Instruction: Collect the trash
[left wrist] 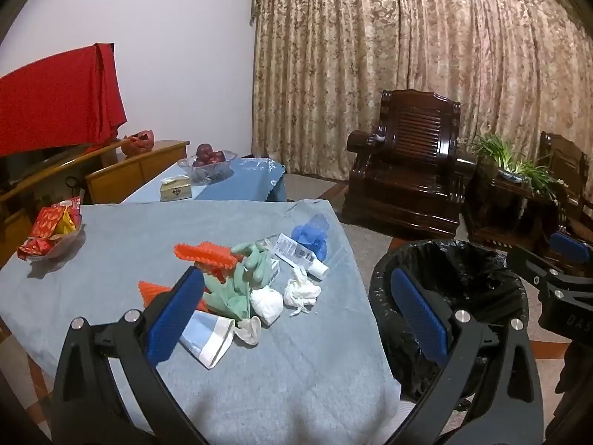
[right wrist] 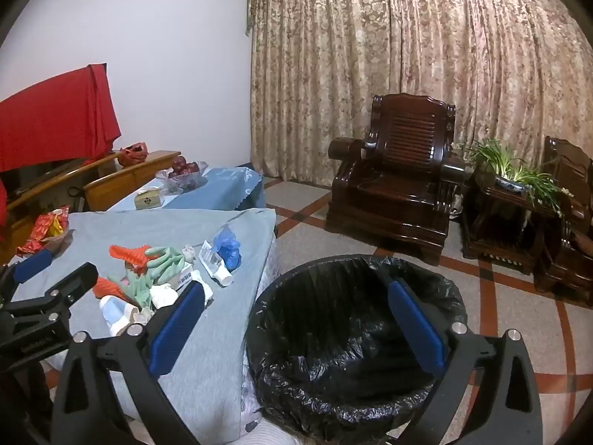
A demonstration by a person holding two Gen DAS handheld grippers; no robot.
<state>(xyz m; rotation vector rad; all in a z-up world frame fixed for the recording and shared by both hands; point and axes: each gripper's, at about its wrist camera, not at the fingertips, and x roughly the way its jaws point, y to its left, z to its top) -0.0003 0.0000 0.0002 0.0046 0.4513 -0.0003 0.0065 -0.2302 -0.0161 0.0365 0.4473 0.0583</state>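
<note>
A heap of trash lies on the grey-blue tablecloth [left wrist: 111, 259]: orange crinkled wrappers [left wrist: 207, 256], green gloves [left wrist: 252, 270], white tissue wads [left wrist: 302, 291], a blue glove [left wrist: 311, 235], a clear plastic bottle [left wrist: 296, 254] and a blue-white paper cup [left wrist: 207, 337]. A bin with a black liner [right wrist: 355, 333] stands on the floor right of the table. My left gripper [left wrist: 296, 304] hovers open over the table's near edge, nothing between its fingers. My right gripper [right wrist: 296, 315] is open above the bin's rim and holds nothing. The same heap [right wrist: 159, 270] shows at left in the right wrist view.
A glass dish of red snack packets [left wrist: 52, 233] sits at the table's left. Behind are a second table with a fruit bowl [left wrist: 207, 161] and a tissue box [left wrist: 176, 189], a wooden cabinet, a dark armchair [left wrist: 407, 163], a plant [left wrist: 511, 159], curtains.
</note>
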